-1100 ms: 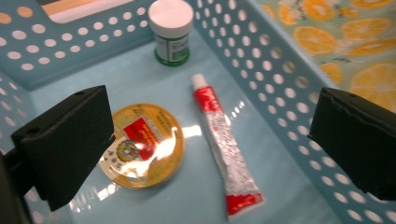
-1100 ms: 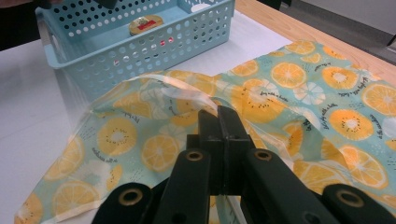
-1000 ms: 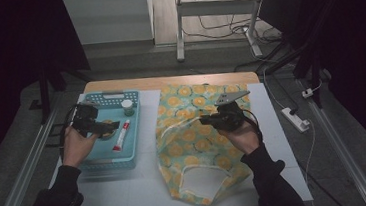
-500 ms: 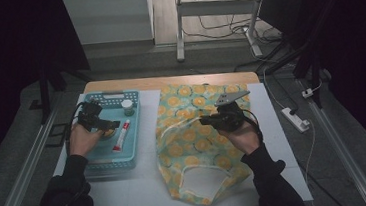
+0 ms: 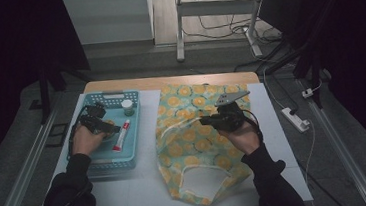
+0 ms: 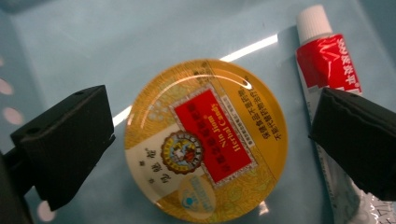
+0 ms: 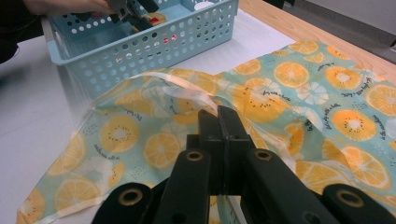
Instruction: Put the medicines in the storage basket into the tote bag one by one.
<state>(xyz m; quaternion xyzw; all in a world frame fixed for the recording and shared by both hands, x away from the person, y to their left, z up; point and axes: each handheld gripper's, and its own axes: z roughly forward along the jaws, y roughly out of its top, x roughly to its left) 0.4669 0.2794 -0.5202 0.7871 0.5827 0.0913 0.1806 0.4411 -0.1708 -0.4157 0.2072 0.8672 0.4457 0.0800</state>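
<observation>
At left of the high view, the left tongs [image 5: 104, 131] reach into the blue basket [image 5: 101, 165], jaws spread wide on either side of the round yellow tin [image 6: 205, 140], not touching it; a red tube [image 6: 327, 65] lies beside. Right of centre, the right tongs [image 7: 219, 122] are clenched on the orange-print bag [image 5: 195, 147] on the table [image 5: 134, 197].

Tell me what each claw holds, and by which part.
Right claw is shut on the orange-print bag, pinching its clear rim. Left claw holds nothing; its open jaws flank the yellow tin.
</observation>
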